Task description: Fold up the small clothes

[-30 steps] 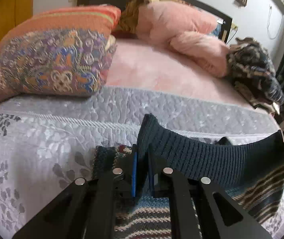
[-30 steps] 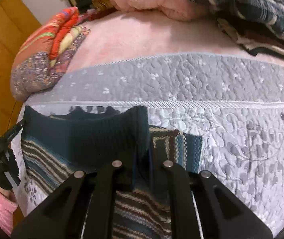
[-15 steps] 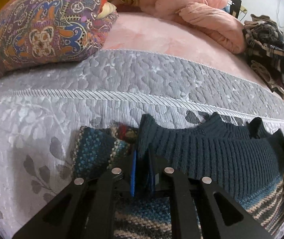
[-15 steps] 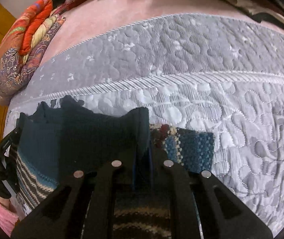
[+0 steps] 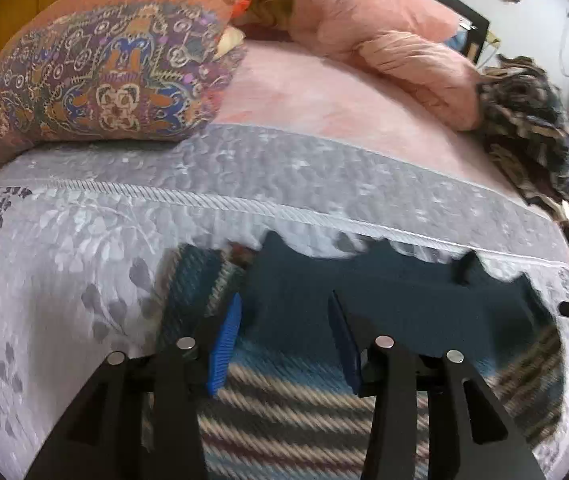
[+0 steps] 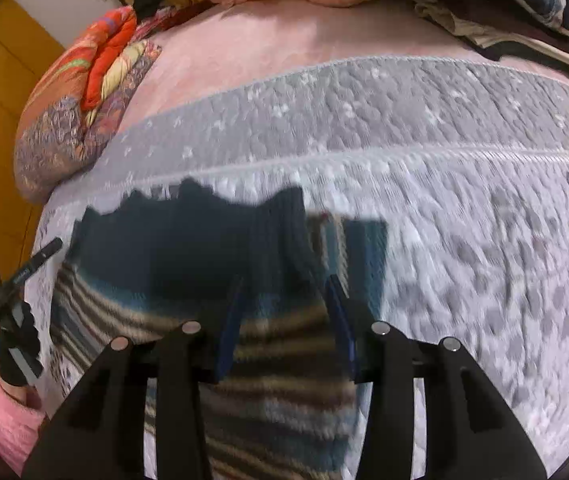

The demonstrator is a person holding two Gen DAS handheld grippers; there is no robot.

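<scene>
A small striped knit sweater (image 5: 304, 412) lies flat on the grey quilt, its dark ribbed hem (image 5: 384, 304) folded up over the body. My left gripper (image 5: 284, 320) hovers open just above the hem's left end, blue pads apart, nothing between them. In the right wrist view the same sweater (image 6: 268, 364) shows its dark hem (image 6: 188, 248) with a striped sleeve (image 6: 364, 256) poking out at the right. My right gripper (image 6: 284, 300) stands open over the hem's right end. The left gripper (image 6: 4, 280) appears at the far left, held by a hand in a pink sleeve.
A patterned pillow (image 5: 96, 80) rests at the back left of the bed. A pink blanket (image 5: 384, 52) and a dark plaid heap of clothes (image 5: 532, 128) lie at the back right. Grey quilt (image 5: 64, 248) spreads to the left, and also to the right (image 6: 484, 260).
Both grippers were shut on the dark ribbed hem and carried it forward and down. Now both have opened and let go; the hem lies on the sweater.
</scene>
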